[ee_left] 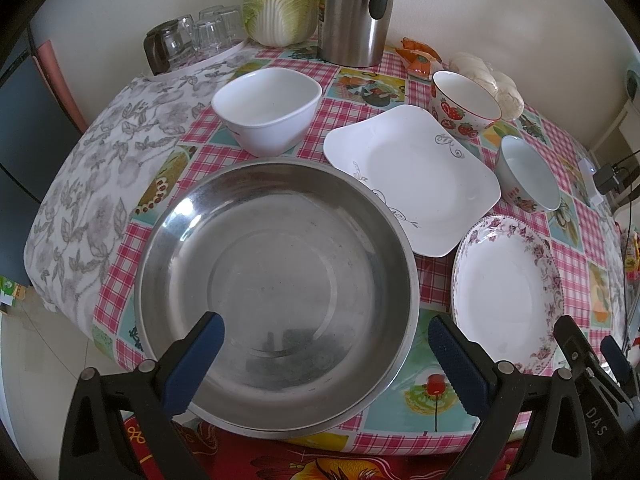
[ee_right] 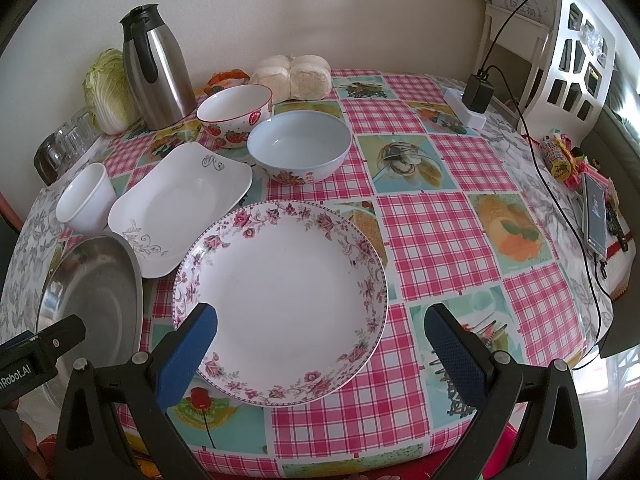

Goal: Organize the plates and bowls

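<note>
Plates point(ee_right: 280, 300) and bowls point(ee_right: 299, 148) between spread fingers point(ee_right: 456, 352).

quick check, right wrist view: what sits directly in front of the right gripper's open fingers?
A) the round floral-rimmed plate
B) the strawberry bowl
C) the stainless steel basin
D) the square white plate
A: the round floral-rimmed plate lies right ahead of the right gripper, whose jaws stand wide apart and hold nothing; the stainless steel basin is off to its left, in front of the left gripper.
</note>
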`<state>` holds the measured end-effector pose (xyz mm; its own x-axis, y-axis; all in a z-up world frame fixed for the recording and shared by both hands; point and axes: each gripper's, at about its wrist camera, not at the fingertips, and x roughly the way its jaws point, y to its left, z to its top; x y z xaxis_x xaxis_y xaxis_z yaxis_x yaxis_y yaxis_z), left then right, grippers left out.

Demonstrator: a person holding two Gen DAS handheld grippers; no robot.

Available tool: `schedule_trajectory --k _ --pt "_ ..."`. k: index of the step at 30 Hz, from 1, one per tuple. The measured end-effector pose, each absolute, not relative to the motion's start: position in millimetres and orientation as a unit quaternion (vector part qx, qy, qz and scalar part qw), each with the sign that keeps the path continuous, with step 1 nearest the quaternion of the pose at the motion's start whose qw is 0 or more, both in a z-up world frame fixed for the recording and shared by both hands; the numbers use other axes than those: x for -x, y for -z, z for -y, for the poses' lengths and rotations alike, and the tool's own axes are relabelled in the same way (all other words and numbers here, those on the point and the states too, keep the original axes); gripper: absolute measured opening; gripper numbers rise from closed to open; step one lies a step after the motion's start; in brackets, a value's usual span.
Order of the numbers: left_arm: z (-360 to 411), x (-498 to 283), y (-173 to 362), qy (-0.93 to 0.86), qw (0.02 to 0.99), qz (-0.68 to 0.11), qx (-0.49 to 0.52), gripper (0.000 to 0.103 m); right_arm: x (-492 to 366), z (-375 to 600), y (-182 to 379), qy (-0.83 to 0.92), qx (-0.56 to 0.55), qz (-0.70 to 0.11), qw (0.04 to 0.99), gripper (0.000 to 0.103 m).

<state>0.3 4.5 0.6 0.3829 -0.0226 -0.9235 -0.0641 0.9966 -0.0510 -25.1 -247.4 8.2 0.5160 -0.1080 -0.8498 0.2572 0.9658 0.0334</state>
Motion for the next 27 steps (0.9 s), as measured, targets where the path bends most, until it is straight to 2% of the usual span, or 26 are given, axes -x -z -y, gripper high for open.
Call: schedule_trajectory --k 12,27 --pt "-6.3 -0.8 -0.7 -0.012 0.831 -0.555 0.044 0.103 22.5 243.9 -8.5 0.100 -0.076 -0.478 0.869 0.103" --pt "-94.3 -8.8 -21.3 -0.056 0.863 -0.456 0.209 0.103 -5.9 204.7 -16.8 -0.035 -0.123 -0.444 0.887 0.103"
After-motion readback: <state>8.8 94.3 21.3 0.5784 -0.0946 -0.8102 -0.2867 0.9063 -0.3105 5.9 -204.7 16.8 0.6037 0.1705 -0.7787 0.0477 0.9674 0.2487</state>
